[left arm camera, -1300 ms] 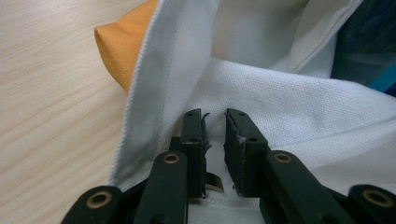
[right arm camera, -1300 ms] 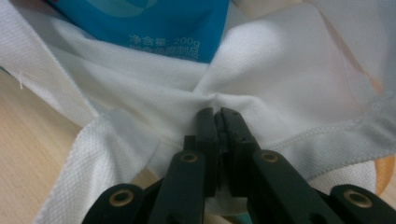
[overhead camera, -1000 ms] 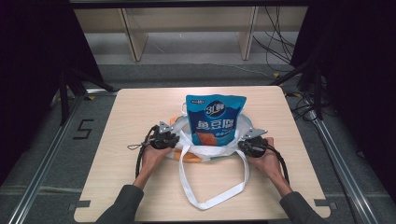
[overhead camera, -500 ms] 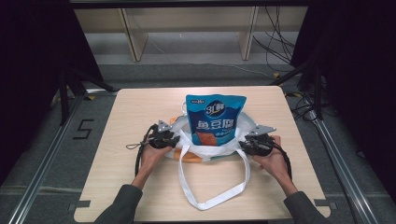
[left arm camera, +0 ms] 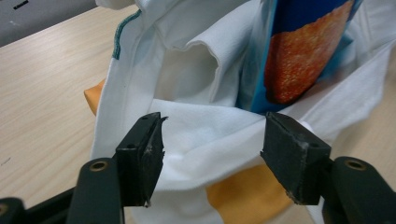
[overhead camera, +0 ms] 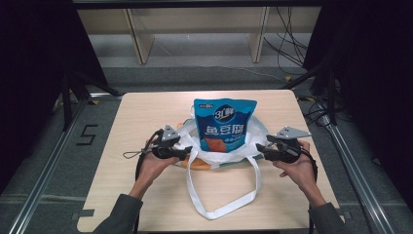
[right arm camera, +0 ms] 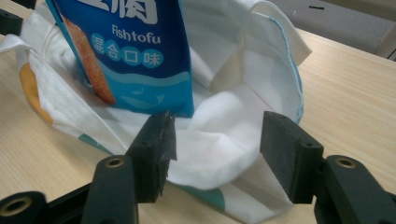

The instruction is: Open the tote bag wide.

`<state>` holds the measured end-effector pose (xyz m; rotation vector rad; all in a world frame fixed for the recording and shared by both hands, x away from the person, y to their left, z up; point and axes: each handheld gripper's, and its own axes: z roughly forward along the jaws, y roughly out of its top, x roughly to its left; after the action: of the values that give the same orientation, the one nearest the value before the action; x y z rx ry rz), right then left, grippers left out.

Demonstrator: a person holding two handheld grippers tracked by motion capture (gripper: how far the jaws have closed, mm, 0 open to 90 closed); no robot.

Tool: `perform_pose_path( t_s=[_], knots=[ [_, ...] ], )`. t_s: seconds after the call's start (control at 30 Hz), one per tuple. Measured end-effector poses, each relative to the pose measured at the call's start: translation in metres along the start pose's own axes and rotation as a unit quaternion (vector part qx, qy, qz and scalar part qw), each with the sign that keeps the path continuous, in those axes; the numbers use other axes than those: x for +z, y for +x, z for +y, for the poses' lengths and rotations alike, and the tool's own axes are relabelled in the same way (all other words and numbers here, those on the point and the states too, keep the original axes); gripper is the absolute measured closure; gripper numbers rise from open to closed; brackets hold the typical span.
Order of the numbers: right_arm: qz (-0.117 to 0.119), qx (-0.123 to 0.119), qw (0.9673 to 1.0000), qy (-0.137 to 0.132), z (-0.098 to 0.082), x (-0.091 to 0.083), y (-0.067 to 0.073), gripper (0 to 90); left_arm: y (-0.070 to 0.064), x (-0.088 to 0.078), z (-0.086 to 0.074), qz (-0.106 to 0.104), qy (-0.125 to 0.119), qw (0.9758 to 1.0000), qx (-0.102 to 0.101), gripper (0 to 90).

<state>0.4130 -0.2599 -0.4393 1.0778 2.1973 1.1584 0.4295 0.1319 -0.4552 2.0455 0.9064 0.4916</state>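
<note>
A white cloth bag (overhead camera: pixel 221 153) lies near the middle of the tabletop (overhead camera: pixel 146 112), its mouth spread wide and its long handle loop trailing toward the near edge. A blue snack pouch (overhead camera: pixel 224 124) stands upright inside the bag, printed face toward the near edge.

The left gripper (overhead camera: pixel 182 152) sits at the bag's left rim. Its jaws have just been opening and now stand well apart. In the left gripper view, a fold of the bag (left arm camera: pixel 205 140) lies between the two pads (left arm camera: pixel 142 158), but neither pad presses on it: the cloth is released. An orange patch of the bag shows below the fold.

The right gripper (overhead camera: pixel 262 148) sits at the bag's right rim. Its jaws have likewise just been opening and stand wide. In the right gripper view, the bag's rim (right arm camera: pixel 219 135) bulges into the gap between the pads (right arm camera: pixel 287 154), and no grip is applied. The pouch (right arm camera: pixel 135 60) rises just behind the left-hand pad.

Each gripper is carried in one hand, with forearms entering from the near edge.
</note>
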Motion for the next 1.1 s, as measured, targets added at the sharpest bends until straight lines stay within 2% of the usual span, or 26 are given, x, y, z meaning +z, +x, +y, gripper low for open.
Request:
perform_pose_path(
  t_s=[0.03, 0.07, 0.1, 0.2, 0.23, 0.3, 0.33, 0.4, 0.43, 0.5, 0.53, 0.57, 0.63, 0.67, 0.7, 0.73, 0.8, 0.83, 0.9, 0.93, 1.0, 1.03, 1.1],
  knots=[
    [0.001, 0.008, 1.0000, 0.005, -0.001, -0.005, 0.003, 42.8, -0.003, -0.007, -0.001, -0.001, -0.005, 1.0000, -0.004, 35.9],
    [0.001, 0.008, 1.0000, 0.005, -0.001, -0.005, 0.003, 42.8, -0.003, -0.007, -0.001, -0.001, -0.005, 1.0000, -0.004, 35.2],
    [-0.001, -0.004, 1.0000, -0.002, -0.003, -0.006, 0.001, 41.6, -0.007, -0.015, -0.003, -0.002, -0.007, 1.0000, 0.000, 34.9],
    [0.004, -0.008, 1.0000, -0.002, -0.005, -0.009, 0.001, 41.3, -0.009, -0.019, -0.004, -0.004, -0.013, 0.9999, 0.008, 34.4],
    [-0.005, -0.012, 0.9999, -0.007, -0.008, -0.010, 0.000, 40.3, -0.010, -0.022, -0.006, -0.003, -0.021, 0.9998, 0.005, 34.4],
    [-0.003, -0.005, 1.0000, -0.003, -0.009, -0.010, 0.001, 39.7, -0.013, -0.025, -0.009, -0.002, -0.030, 0.9995, 0.002, 34.3],
    [-0.001, -0.001, 1.0000, 0.003, -0.010, -0.011, 0.000, 39.3, -0.014, -0.025, -0.011, -0.008, -0.033, 0.9994, -0.003, 34.3],
    [-0.003, -0.006, 1.0000, 0.002, -0.013, -0.012, -0.001, 38.5, -0.015, -0.027, -0.015, -0.006, -0.026, 0.9996, 0.005, 32.6],
    [-0.001, -0.003, 1.0000, 0.003, -0.014, -0.013, -0.001, 38.3, -0.018, -0.027, -0.019, -0.008, -0.033, 0.9994, -0.005, 32.4],
    [-0.003, -0.001, 1.0000, 0.006, -0.015, -0.015, 0.000, 37.9, -0.020, -0.027, -0.024, -0.011, -0.031, 0.9994, -0.010, 32.0],
    [-0.002, 0.011, 0.9999, 0.011, -0.016, -0.016, 0.003, 37.8, -0.020, -0.027, -0.024, -0.011, -0.031, 0.9994, -0.010, 31.9],
    [-0.002, -0.007, 0.9999, 0.008, -0.016, -0.017, 0.000, 37.6, -0.023, -0.029, -0.028, -0.019, -0.029, 0.9994, -0.009, 31.7],
    [0.003, -0.004, 0.9999, 0.009, -0.016, -0.018, 0.001, 37.5, -0.023, -0.030, -0.029, -0.026, -0.030, 0.9992, -0.006, 31.4],
    [0.000, 0.006, 1.0000, 0.007, -0.017, -0.018, 0.003, 37.5, -0.025, -0.032, -0.031, -0.028, -0.030, 0.9991, -0.012, 31.2],
    [0.000, -0.010, 0.9999, -0.001, -0.017, -0.018, 0.000, 37.3, -0.027, -0.035, -0.032, -0.030, -0.029, 0.9991, -0.012, 31.0],
    [0.002, -0.001, 1.0000, 0.009, -0.019, -0.021, 0.002, 37.1, -0.030, -0.037, -0.035, -0.029, -0.037, 0.9988, -0.012, 30.6],
    [0.003, -0.003, 1.0000, 0.006, -0.019, -0.020, 0.003, 37.1, -0.031, -0.039, -0.038, -0.031, -0.035, 0.9989, -0.005, 30.5],
    [0.002, -0.007, 0.9999, 0.009, -0.021, -0.021, 0.004, 37.1, -0.033, -0.040, -0.040, -0.027, -0.038, 0.9989, -0.006, 30.5],
    [0.002, -0.022, 0.9997, 0.014, -0.024, -0.021, 0.006, 37.0, -0.040, -0.044, -0.049, -0.031, -0.037, 0.9986, -0.023, 29.4],
    [0.004, -0.016, 0.9997, 0.016, -0.025, -0.021, 0.008, 36.8, -0.041, -0.046, -0.052, -0.032, -0.040, 0.9985, -0.018, 29.0],
    [-0.005, -0.026, 0.9996, 0.012, -0.026, -0.022, 0.007, 36.7, -0.043, -0.048, -0.055, -0.034, -0.041, 0.9984, -0.018, 28.5],
    [-0.003, -0.005, 0.9998, 0.018, -0.028, -0.024, 0.012, 36.7, -0.044, -0.050, -0.058, -0.035, -0.044, 0.9983, -0.017, 28.0],
    [-0.003, -0.023, 0.9996, 0.016, -0.034, -0.027, 0.013, 36.6, -0.051, -0.053, -0.068, -0.035, -0.041, 0.9985, -0.011, 26.6]
  ],
)
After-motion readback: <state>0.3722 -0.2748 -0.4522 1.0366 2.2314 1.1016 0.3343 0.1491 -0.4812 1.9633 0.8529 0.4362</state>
